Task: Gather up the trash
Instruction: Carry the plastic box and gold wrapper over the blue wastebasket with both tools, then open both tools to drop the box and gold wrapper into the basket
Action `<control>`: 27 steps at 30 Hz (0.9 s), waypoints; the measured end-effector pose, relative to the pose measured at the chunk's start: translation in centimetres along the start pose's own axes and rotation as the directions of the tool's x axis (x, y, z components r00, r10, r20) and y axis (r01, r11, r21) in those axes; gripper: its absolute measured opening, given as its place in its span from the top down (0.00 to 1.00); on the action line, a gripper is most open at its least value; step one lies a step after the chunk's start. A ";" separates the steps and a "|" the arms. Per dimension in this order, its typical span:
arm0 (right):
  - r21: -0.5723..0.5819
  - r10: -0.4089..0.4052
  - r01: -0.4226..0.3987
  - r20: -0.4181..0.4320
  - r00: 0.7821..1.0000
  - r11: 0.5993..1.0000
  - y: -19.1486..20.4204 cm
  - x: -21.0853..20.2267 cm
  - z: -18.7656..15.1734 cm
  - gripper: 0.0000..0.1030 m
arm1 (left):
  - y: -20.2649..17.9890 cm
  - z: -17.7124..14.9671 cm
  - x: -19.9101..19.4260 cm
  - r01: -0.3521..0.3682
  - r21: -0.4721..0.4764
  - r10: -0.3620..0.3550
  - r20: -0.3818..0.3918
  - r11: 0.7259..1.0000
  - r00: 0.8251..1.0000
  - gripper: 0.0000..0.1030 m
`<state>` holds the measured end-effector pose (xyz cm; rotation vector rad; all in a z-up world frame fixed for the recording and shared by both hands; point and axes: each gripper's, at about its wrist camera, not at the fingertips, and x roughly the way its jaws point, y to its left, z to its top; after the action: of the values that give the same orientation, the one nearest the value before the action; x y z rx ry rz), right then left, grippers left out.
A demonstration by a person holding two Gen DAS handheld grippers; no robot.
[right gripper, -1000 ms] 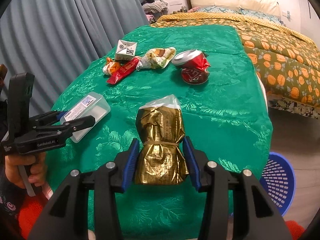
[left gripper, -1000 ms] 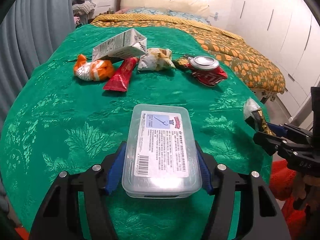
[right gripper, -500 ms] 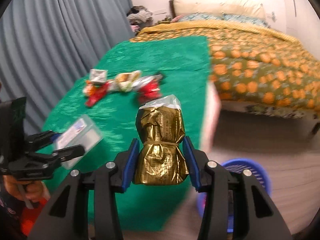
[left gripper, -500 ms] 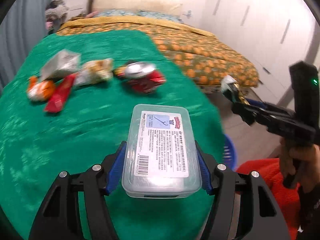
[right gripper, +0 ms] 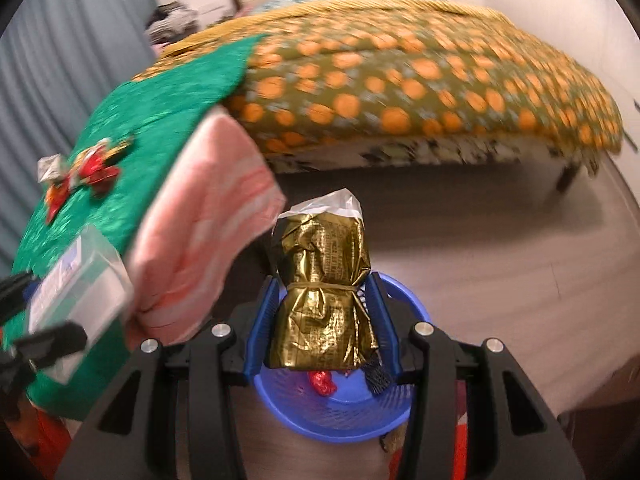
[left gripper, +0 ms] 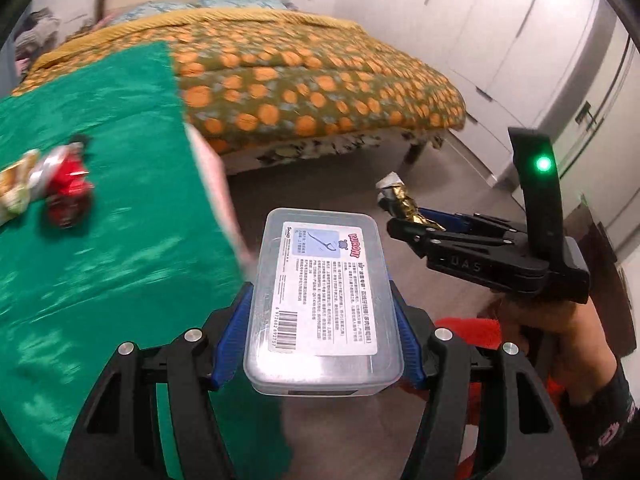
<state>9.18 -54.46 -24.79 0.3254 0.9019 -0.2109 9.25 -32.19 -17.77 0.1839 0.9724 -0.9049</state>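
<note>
A clear plastic box (left gripper: 324, 304) is being pinched by the left hand-held gripper (left gripper: 320, 320) at lower centre, while a gold foil packet (right gripper: 324, 292) is being clamped by the right hand-held gripper (right gripper: 324, 320) over the blue basket (right gripper: 336, 416).

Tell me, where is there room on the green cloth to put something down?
The green cloth is bare from the red can to its near edge. It is crowded where the can and wrappers bunch together.

light: dim, warm indoor | blur: motion-smeared background | edges: fisheye-warped, dark vignette
</note>
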 end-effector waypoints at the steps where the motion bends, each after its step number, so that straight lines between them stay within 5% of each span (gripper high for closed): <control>1: 0.014 0.007 -0.007 -0.004 1.000 1.000 -0.5 0.1 0.0 0.57 | -0.7 0.2 1.0 0.002 0.007 -0.001 -0.010 1.000 1.000 0.39; 9: 0.067 0.030 -0.028 -0.030 0.999 0.997 -2.9 0.6 -0.1 0.57 | -3.0 0.7 7.3 -0.003 0.020 0.005 -0.084 1.000 0.996 0.39; 20: 0.135 0.053 -0.047 -0.045 0.998 0.990 -4.5 1.7 0.0 0.57 | -3.2 0.0 11.3 -0.026 0.030 0.030 -0.132 0.999 0.991 0.39; 23: 0.165 0.061 -0.054 -0.036 0.998 0.985 -5.0 1.9 0.1 0.46 | -3.2 -0.2 12.4 -0.019 0.027 0.023 -0.140 0.999 0.990 0.31; 24: 0.179 0.067 -0.061 -0.030 0.997 0.982 -5.2 1.8 0.1 0.32 | -3.2 -0.2 12.6 -0.025 0.026 0.028 -0.141 0.999 0.990 0.21; 27: 0.188 0.065 -0.061 -0.016 0.998 0.980 -5.4 1.5 0.3 0.31 | -3.1 0.0 12.7 -0.028 0.020 0.030 -0.129 0.999 0.991 0.20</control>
<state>8.60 -59.62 -26.79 0.5311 0.8936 -0.2343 10.03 -41.51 -26.94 0.2747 1.0794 -0.8836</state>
